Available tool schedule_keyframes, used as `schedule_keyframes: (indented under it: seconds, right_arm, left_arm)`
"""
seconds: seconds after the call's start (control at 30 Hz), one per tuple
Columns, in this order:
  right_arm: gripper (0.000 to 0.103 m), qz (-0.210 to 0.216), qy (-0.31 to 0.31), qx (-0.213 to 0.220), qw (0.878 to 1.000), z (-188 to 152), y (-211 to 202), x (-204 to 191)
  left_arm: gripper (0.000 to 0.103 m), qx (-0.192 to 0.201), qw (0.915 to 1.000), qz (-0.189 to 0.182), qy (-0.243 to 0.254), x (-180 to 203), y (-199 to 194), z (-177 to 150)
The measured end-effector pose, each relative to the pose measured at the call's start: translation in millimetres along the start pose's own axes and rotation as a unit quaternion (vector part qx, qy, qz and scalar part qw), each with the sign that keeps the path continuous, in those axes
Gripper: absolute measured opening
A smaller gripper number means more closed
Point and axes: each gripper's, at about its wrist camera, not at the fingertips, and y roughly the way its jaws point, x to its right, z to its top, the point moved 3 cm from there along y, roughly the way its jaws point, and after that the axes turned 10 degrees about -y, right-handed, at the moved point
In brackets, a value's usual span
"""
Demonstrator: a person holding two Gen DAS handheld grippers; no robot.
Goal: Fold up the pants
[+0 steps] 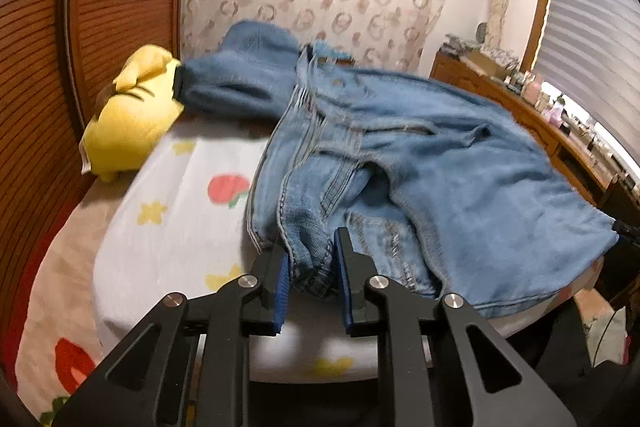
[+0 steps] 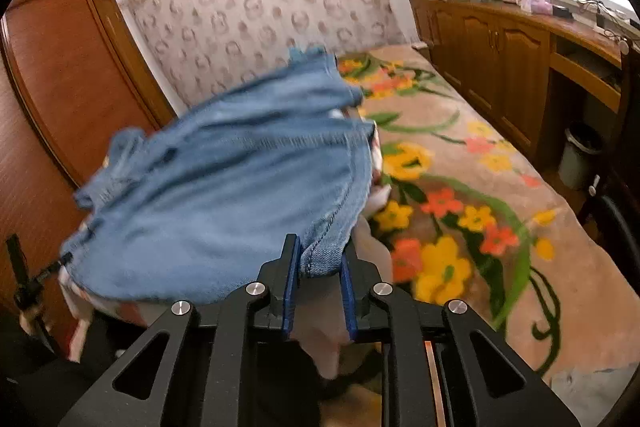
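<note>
both grippers are pinching the jeans (image 1: pixel 420 155) at the near edge: left gripper (image 1: pixel 311 267) is clamping a bunched seam at bottom centre of its frame, right gripper (image 2: pixel 320 259) is clamping a hem corner (image 2: pixel 324 259) at bottom centre of its own. denim is lying mid-frame, part raised off the bed (image 2: pixel 500 187), far end by the yellow plush (image 1: pixel 128 115) at left. looks like the lift-and-spread step; next move is needing both edges kept taut and level before laying flat
</note>
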Motion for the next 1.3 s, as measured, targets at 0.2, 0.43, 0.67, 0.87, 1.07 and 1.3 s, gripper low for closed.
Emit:
schedule_keyframes:
  seconds: [0.2,0.43,0.67,0.87,1.07,1.3]
  right_arm:
    - [0.015,-0.004,-0.036,0.031,0.999,21,-16,-14]
    - [0.012,-0.007,-0.070,0.058,0.996,47,-16,-20]
    - [0.011,-0.008,-0.080,0.069,0.994,48,-3,-15]
    - [0.011,-0.007,-0.074,0.073,0.995,52,4,-18]
    - [0.011,-0.011,-0.079,0.067,0.995,56,12,-23]
    - [0.011,-0.020,-0.077,0.082,0.994,85,14,-20]
  left_arm:
    - [0.021,0.042,0.9988,-0.024,0.007,13,-22,31]
    - [0.021,0.060,0.9971,-0.041,0.025,26,-25,59]
    - [0.021,0.069,0.9965,-0.038,0.028,29,-23,72]
    - [0.021,0.067,0.9964,-0.038,0.035,31,-16,80]
    - [0.020,0.072,0.9964,-0.033,0.031,32,-7,94]
    - [0.019,0.084,0.9953,-0.036,0.032,40,2,130]
